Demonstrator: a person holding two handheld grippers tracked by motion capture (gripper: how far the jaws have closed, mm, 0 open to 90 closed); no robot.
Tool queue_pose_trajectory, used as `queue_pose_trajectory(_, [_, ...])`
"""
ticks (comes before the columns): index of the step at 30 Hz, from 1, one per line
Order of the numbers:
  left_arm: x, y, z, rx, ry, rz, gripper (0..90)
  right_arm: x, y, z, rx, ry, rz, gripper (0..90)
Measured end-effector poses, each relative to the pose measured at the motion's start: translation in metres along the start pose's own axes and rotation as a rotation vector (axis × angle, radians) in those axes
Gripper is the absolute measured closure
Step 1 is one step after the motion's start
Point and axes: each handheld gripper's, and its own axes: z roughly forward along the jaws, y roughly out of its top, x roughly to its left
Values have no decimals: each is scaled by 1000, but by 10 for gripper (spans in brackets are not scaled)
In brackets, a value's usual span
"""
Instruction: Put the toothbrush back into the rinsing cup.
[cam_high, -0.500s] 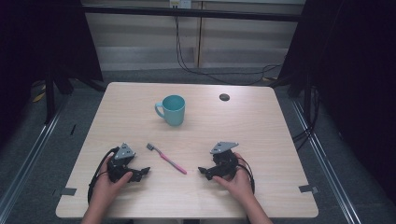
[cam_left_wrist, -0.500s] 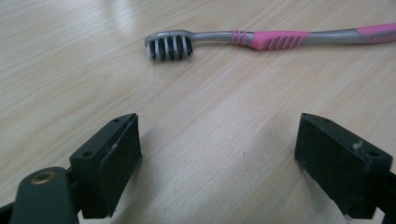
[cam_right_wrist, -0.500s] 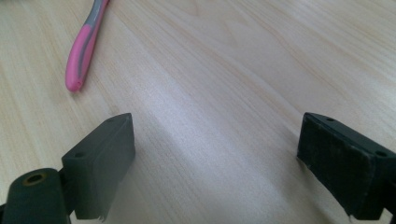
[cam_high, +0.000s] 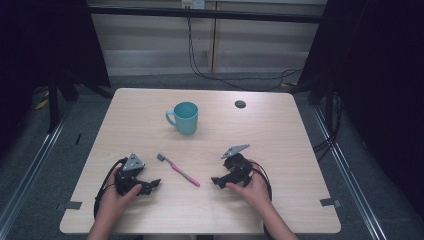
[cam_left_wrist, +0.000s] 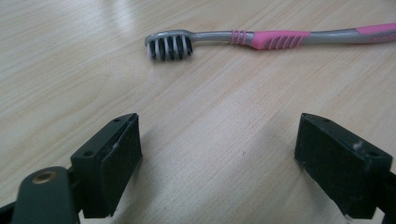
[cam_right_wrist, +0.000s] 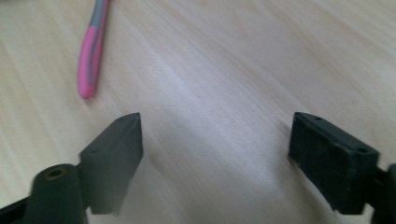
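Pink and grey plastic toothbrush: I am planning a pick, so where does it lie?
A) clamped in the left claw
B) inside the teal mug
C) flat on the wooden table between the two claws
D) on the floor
C: the pink and grey plastic toothbrush lies flat on the wooden table, between the left claw and the right claw, both open and empty.

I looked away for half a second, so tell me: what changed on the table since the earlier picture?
The right gripper has lifted a little at the back. The left gripper stayed put with open, empty jaws. Toothbrush and teal mug have not moved; nothing was taken or released.
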Motion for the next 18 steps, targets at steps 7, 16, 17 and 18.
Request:
queue_pose_trajectory(7, [0, 0, 0, -2, 0, -3, 144, 19, 27, 0, 166, 15, -45, 313])
queue_pose_trajectory(16, [0, 0, 0, -1, 0, -5, 144, 33, 61, 1, 252, 55, -84, 378])
queue_pose_trajectory(17, [0, 0, 0, -2, 3, -4, 144, 34, 65, 2, 267, 61, -79, 378])
queue_pose_trajectory(18, [0, 0, 0, -1, 1, -5, 144, 36, 68, 4, 282, 63, -80, 382])
